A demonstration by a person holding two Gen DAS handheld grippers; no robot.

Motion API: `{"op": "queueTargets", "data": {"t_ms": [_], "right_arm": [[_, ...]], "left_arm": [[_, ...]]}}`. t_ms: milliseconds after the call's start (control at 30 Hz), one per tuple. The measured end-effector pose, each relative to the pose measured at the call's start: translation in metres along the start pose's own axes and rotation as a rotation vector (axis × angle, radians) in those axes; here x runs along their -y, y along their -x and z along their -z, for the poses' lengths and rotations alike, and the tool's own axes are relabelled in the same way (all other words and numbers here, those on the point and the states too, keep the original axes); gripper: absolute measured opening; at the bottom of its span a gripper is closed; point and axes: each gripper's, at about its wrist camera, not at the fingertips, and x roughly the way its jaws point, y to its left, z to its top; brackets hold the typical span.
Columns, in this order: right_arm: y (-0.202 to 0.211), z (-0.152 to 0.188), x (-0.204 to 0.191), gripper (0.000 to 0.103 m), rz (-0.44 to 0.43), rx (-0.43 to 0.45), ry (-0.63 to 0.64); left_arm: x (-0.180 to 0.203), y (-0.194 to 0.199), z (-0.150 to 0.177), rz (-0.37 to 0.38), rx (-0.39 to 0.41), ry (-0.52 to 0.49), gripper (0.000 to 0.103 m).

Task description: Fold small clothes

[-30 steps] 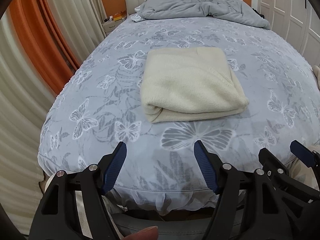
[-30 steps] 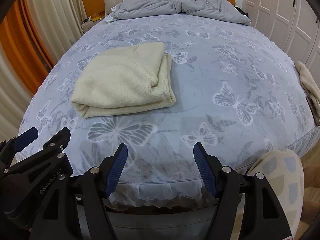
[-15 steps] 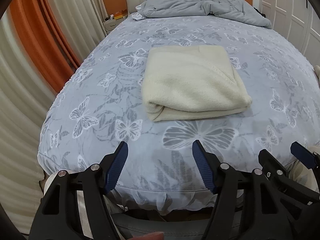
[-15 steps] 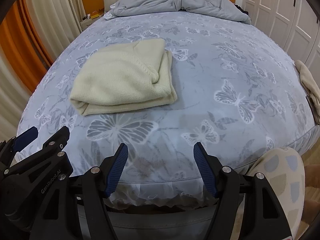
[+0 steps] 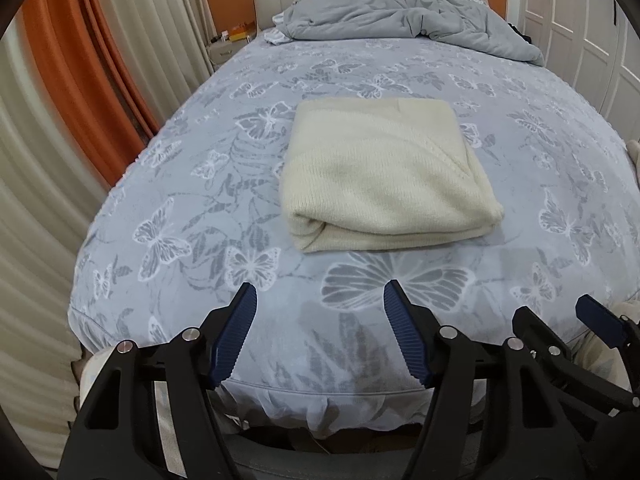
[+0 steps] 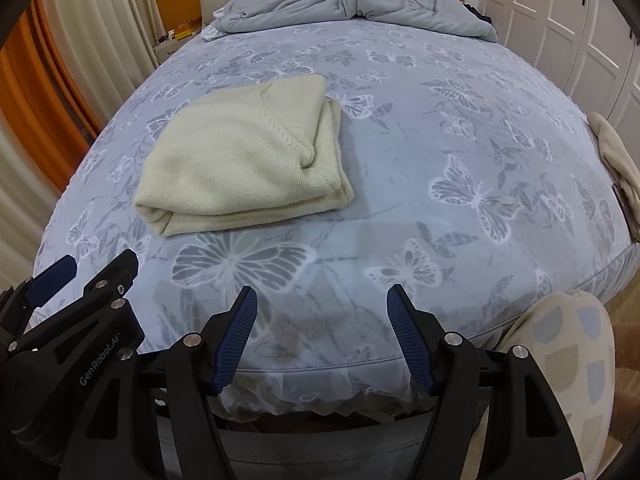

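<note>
A cream knitted garment (image 5: 384, 176) (image 6: 244, 160) lies folded into a thick rectangle on the bed, its rolled fold facing me. My left gripper (image 5: 320, 304) hovers open over the bed's near edge, well short of the garment, with nothing between its blue pads. My right gripper (image 6: 322, 306) is also open and empty, over the near edge and to the right of the garment. Each gripper shows at the edge of the other's view: the right gripper (image 5: 580, 328) and the left gripper (image 6: 76, 280).
The bed (image 5: 168, 184) has a blue-grey butterfly sheet, and a crumpled grey duvet (image 5: 404, 20) lies at the headboard. Another cream cloth (image 6: 616, 156) hangs at the bed's right edge. Curtains (image 5: 60, 100) on the left, white wardrobe doors (image 6: 560, 20) on the right. A person's patterned trouser leg (image 6: 568, 360) is at lower right.
Both views have tipped very slightly, so the garment sits a little lower in frame. Nothing on the bed has moved and both grippers stay open.
</note>
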Motion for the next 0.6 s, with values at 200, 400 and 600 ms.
{"op": "queueTargets", "data": {"t_ms": [200, 400, 600], "right_arm": [[-0.0007, -0.0012, -0.0038, 0.064, 0.004, -0.004, -0.004], [-0.0007, -0.0018, -0.0053, 0.064, 0.006, -0.006, -0.008], [-0.0001, -0.0031, -0.0092, 0.063, 0.014, -0.005, -0.003]], "left_arm": [[0.0020, -0.0004, -0.0007, -0.011, 0.003, -0.008, 0.064], [0.0012, -0.0013, -0.0022, -0.014, 0.002, -0.002, 0.063], [-0.0011, -0.0027, -0.0027, -0.016, -0.002, 0.013, 0.064]]}}
